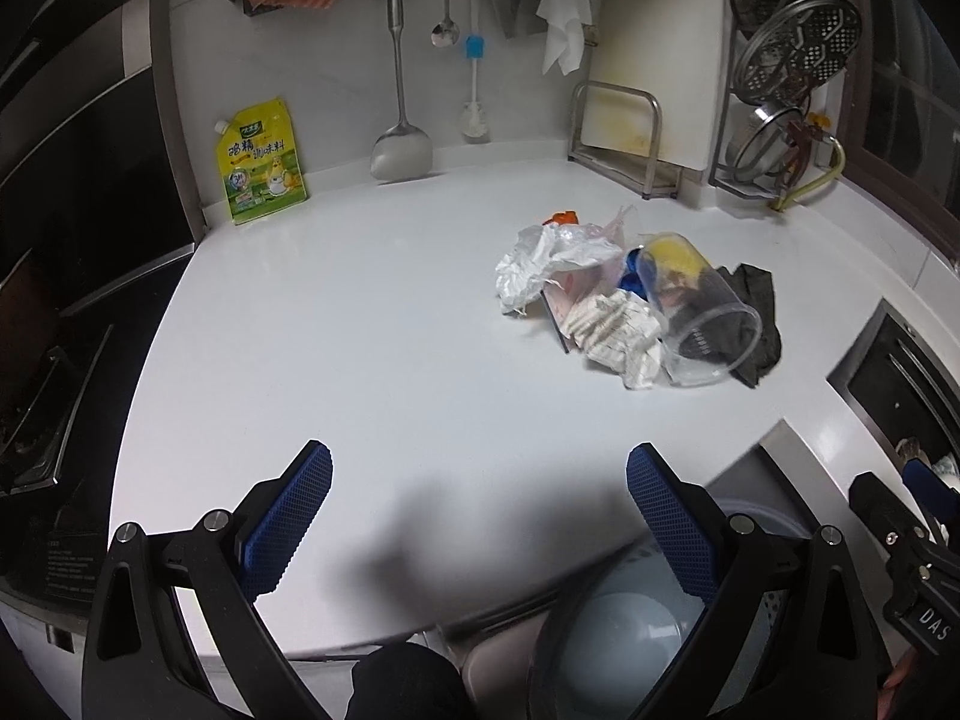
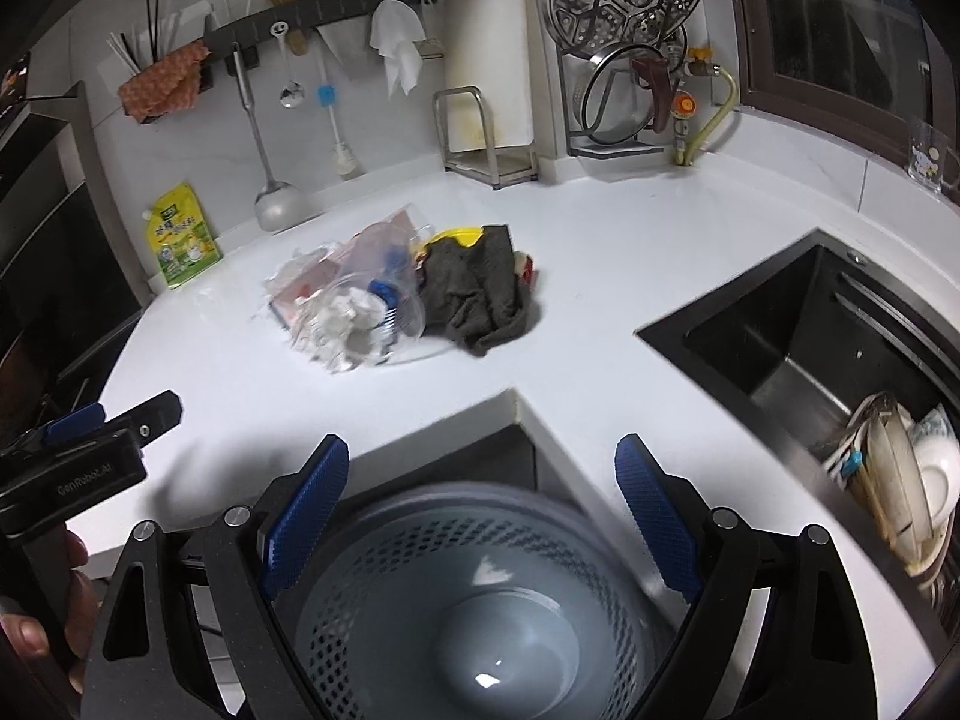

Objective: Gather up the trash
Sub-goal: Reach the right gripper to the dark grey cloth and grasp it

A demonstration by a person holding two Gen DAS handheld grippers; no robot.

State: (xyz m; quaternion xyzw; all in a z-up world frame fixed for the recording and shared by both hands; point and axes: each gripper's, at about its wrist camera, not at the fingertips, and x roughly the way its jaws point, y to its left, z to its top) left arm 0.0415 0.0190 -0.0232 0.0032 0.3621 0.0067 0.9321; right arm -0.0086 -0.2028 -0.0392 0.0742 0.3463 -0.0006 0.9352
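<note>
The left gripper point(image 1: 480, 480) is being held above the near part of the white countertop point(image 1: 360, 330), its blue-padded jaws spread wide with nothing between them. The right gripper point(image 2: 483, 474) is being held over a grey perforated bin point(image 2: 480, 600) that is standing below the counter's inner corner; its jaws are likewise spread apart and empty. A heap of trash point(image 1: 636, 300) is lying on the countertop, well apart from both grippers: a crumpled white bag point(image 1: 540, 264), a clear plastic cup point(image 1: 696, 312) tipped on its side, a wadded paper towel point(image 1: 618, 330) and a dark cloth point(image 2: 480, 294) touching the cup. A yellow seasoning pouch point(image 1: 261, 162) is being propped against the back wall, and a black sink point(image 2: 810, 324) with stacked dishes point(image 2: 900, 468) is being seen to the right. A hand point(image 2: 54, 606) is gripping the left tool's handle
</note>
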